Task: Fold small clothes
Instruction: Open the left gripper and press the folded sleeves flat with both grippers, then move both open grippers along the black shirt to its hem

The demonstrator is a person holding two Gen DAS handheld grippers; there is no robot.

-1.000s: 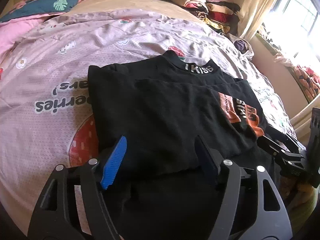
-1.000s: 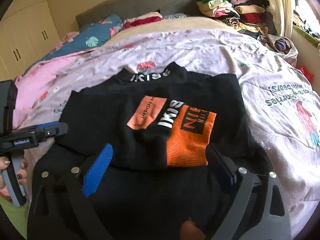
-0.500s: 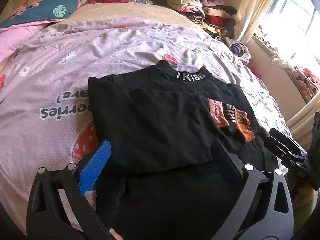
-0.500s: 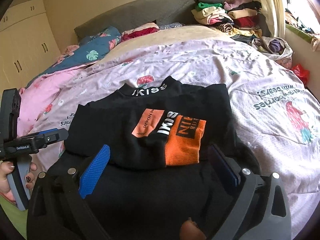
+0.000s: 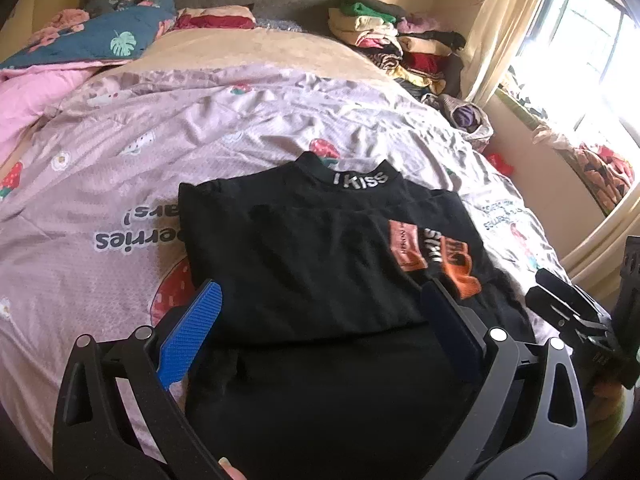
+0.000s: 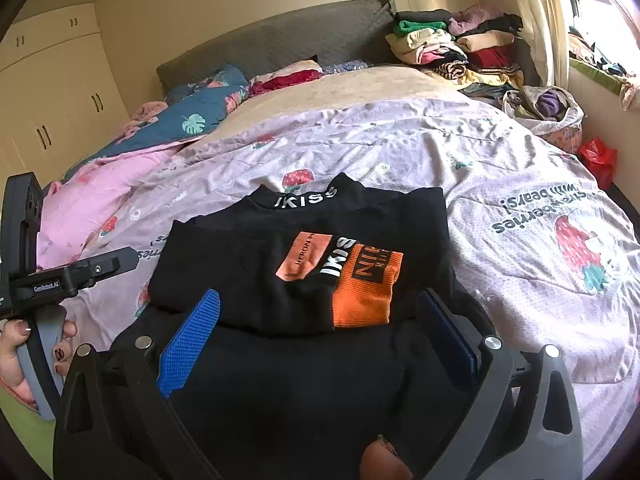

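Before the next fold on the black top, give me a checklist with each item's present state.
1. Left gripper free of cloth: ok, its jaws have just been opening and stand wide, nothing clamped.
2. Right gripper free of cloth: ok, jaws apart, pads off the fabric.
3. Black top lying on the pink bedsheet: ok, collar pointing toward the headboard.
4. Orange cuff of the folded-in sleeve resting on the body: ok.
5. Near hem laid out flat: cannot tell, the grippers hide it and the cloth is dark.
6. Pile of folded clothes apart from the top: ok.
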